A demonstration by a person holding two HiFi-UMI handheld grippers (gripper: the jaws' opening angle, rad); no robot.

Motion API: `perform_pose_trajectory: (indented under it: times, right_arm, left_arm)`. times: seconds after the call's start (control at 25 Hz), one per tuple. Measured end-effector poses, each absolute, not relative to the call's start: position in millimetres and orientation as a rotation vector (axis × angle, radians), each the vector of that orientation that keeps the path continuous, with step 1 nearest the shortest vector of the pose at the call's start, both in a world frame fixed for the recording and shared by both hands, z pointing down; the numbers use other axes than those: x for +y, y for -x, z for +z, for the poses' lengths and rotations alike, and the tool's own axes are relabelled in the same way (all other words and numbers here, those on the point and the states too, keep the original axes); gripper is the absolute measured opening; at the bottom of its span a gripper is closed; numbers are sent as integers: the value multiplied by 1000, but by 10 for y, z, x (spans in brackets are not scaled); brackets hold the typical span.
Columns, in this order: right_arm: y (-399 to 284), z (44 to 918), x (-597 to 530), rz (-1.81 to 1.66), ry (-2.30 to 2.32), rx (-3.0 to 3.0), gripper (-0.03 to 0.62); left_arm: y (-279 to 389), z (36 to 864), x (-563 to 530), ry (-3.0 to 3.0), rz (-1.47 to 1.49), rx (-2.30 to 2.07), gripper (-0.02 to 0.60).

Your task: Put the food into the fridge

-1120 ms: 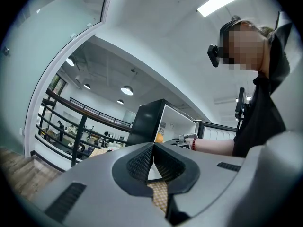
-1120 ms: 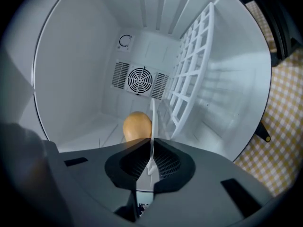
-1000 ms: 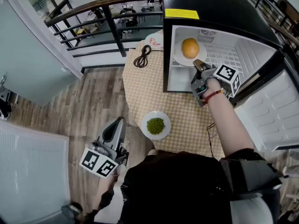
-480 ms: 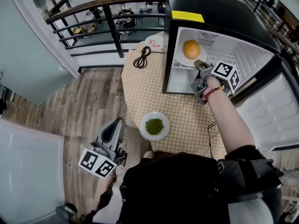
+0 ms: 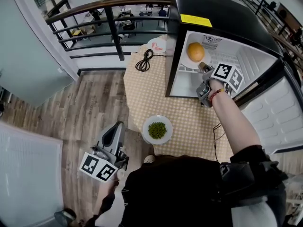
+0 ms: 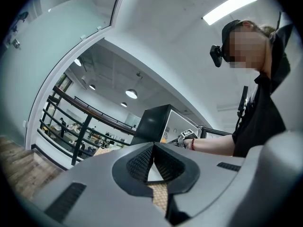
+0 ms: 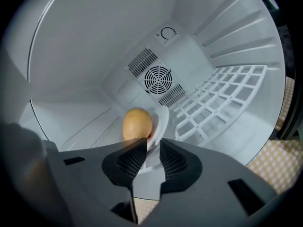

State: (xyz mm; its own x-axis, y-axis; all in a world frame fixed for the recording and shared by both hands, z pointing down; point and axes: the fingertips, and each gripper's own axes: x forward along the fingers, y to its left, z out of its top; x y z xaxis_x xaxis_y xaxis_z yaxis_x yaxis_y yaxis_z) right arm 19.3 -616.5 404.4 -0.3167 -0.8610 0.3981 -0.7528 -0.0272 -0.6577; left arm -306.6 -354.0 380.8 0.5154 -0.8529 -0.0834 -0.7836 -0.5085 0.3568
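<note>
One plate of two is in. Nearest, the left gripper (image 5: pixel 119 125) hangs with fingers pressed together and the peas (image 5: pixel 157 129) sit on the table (image 5: pixel 142 93). Farther, the right gripper (image 5: pixel 204 68) has just been spreading its fingers, with the rim of the orange plate (image 5: pixel 186 63) loose between them, inside the fridge (image 5: pixel 218 8).

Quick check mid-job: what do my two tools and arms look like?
The left tool and right tool are grey, wedge-shaped bodies with black textured pads. Each carries a white cube printed with black square markers. The right arm wears a red bead bracelet and a black short sleeve.
</note>
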Motion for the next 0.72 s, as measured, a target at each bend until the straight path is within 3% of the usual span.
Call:
perform_pose_trajectory:
  times: [0.72]
  right_arm:
    - [-174, 4043, -6139, -1037, 1964, 2266, 127]
  left_arm:
    - [3237, 3844, -3590, -2476, -400, -1370, 14]
